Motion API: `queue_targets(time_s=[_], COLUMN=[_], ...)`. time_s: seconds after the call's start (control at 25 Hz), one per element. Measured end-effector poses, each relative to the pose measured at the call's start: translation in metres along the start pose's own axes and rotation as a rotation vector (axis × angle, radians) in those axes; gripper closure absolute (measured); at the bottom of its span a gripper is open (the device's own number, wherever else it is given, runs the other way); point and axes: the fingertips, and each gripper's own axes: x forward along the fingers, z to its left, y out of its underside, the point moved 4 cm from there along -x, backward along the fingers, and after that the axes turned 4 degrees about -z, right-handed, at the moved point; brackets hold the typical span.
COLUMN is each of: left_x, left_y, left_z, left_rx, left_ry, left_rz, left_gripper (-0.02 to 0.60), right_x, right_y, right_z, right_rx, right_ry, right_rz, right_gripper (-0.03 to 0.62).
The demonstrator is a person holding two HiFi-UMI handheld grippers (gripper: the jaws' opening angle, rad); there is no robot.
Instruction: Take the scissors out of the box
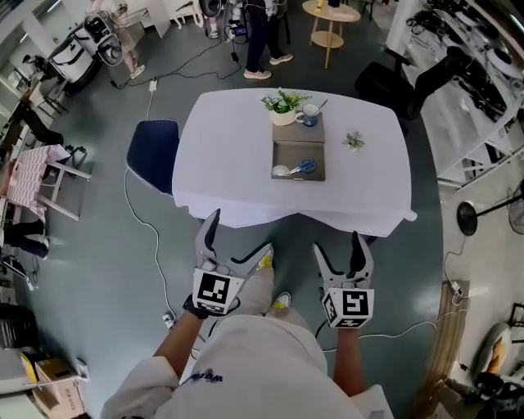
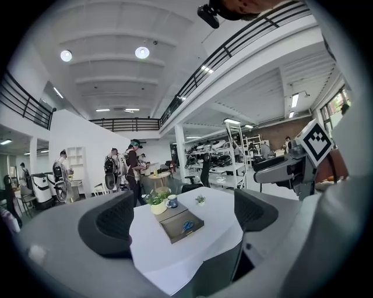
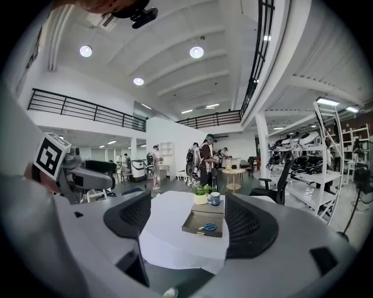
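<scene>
The blue-handled scissors [image 1: 306, 166] lie in a shallow grey box [image 1: 282, 152] on the white-clothed table [image 1: 237, 164]. The box shows between the jaws in both gripper views, with the scissors [image 2: 186, 226] [image 3: 207, 227] inside it. Short of the table's near edge, above the floor, are my left gripper [image 1: 241, 232] and right gripper [image 1: 337, 244]. Both stand open, hold nothing and point toward the table. A potted plant [image 1: 282, 106] and a mug [image 1: 309, 114] stand just behind the box.
A small green sprig [image 1: 354, 141] lies on the table right of the box. A blue chair [image 1: 154, 151] stands at the table's left and a black office chair [image 1: 393, 86] at its far right. Cables run across the floor. People stand near a round wooden table [image 1: 330, 20] beyond.
</scene>
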Motion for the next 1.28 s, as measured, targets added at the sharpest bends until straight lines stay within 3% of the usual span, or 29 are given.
queue_targets(time_s=[0.72,1.16,1.28], left_x=[0.181,0.234,0.245], left_y=[0.021,0.037,0.048], left_z=[0.111,0.166,0.174], left_rx=[-0.064,-0.089,-0.087], left_ry=[0.06,0.112,0.132], left_rz=[-0.019,-0.024,-0.028], left_gripper=[0.048,0.049,0.051], right_x=[0.195,0.27,0.28], right_y=[-0.019,-0.024,-0.017], right_z=[-0.048,-0.055,-0.056], right_rx=[-0.097,-0.14,-0.105], right_ry=[0.011,0.056,0.074], right_rz=[0.059,0.115,0.134], right_gripper=[0.232,0.244,0.252])
